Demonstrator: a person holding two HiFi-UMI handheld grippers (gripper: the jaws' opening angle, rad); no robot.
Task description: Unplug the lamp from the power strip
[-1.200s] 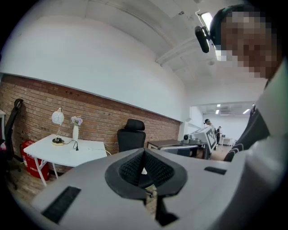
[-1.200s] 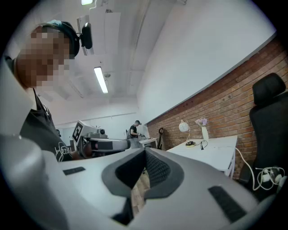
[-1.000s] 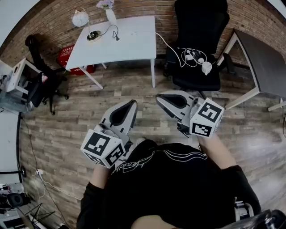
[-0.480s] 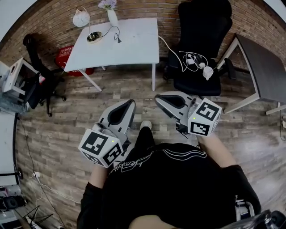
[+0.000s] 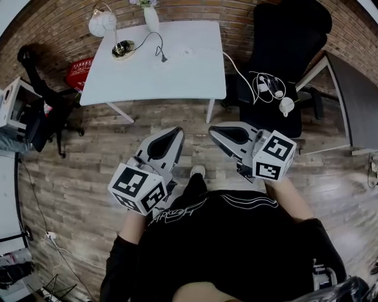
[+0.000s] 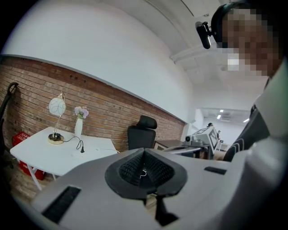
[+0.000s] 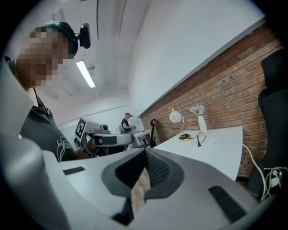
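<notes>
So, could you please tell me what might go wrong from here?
1. The white cable hangs from the table across to the office chair; stepping in close could snag it.
2. The lamp stands beside the vase near the far edge; a tug on the black plug might tip the lamp.

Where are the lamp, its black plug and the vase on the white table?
lamp point(image 5: 123, 49): head view, on its round brass base.
plug point(image 5: 164, 58): head view, on the black body at the cord's end.
vase point(image 5: 152, 17): head view, on its white body.
</notes>
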